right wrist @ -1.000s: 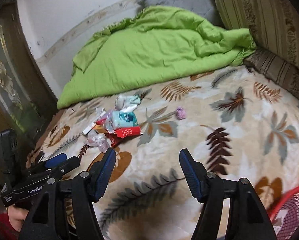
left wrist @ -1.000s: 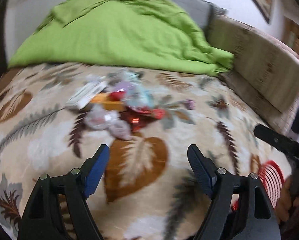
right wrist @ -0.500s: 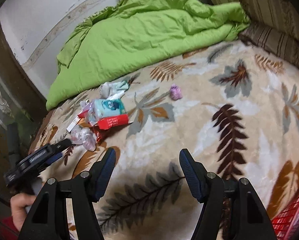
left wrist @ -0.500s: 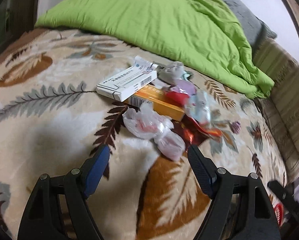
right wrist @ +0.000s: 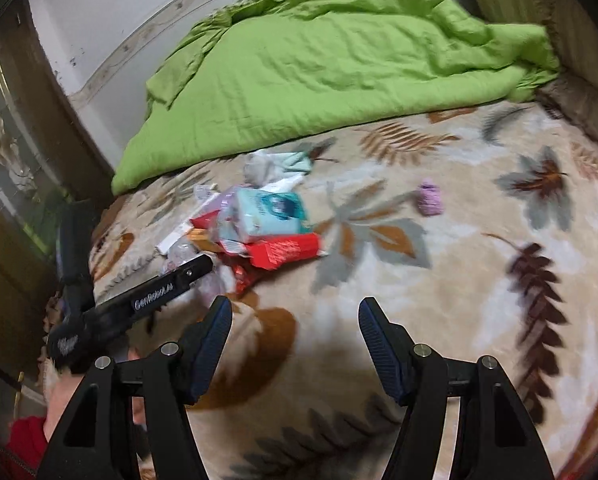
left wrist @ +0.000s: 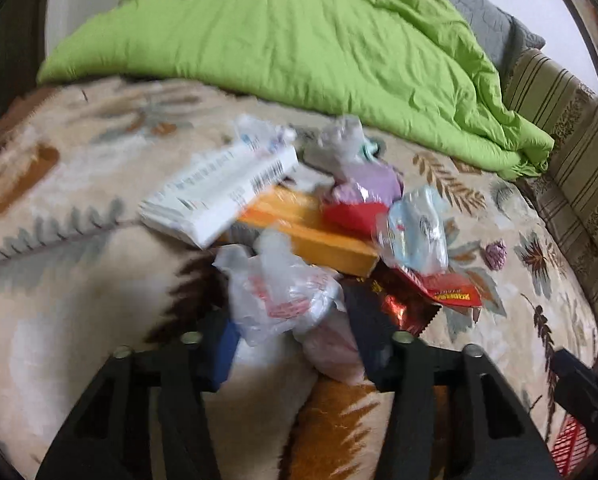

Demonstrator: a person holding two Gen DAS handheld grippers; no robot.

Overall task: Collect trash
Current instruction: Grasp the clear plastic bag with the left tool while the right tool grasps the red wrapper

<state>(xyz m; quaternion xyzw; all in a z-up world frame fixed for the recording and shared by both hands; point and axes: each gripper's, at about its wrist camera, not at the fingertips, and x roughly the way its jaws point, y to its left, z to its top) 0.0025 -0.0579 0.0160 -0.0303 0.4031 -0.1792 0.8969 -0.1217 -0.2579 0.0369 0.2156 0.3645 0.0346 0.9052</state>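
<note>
Left wrist view: left gripper (left wrist: 293, 330) low over the leaf-patterned beige blanket (left wrist: 79, 280), jaws spread either side of a crumpled clear plastic bag with red print (left wrist: 283, 300), the bag between the fingers but not visibly pinched, so open and not gripping; the bag is the nearest piece of the trash pile, lumpy, no clear long axis, a pinkish tail trailing near and right; behind it a white cardboard box with barcode (left wrist: 215, 196), long axis running near-left to far-right, lying over a long orange box (left wrist: 311, 232) running far-left to near-right; red foil wrapper (left wrist: 439, 292) and clear blue-printed packet (left wrist: 415, 232) on the right; red mesh basket (left wrist: 567, 448) at the near right edge, contents not visible; frame blurred. Right wrist view: right gripper (right wrist: 295, 340) open and empty over bare blanket, well apart from the pile; small purple crumpled wad (right wrist: 430, 199) lies alone to the right of the pile; green quilt (right wrist: 339, 60) at the far side. Judgement: task barely begun, whole pile on the bed, first pick about to happen.
</note>
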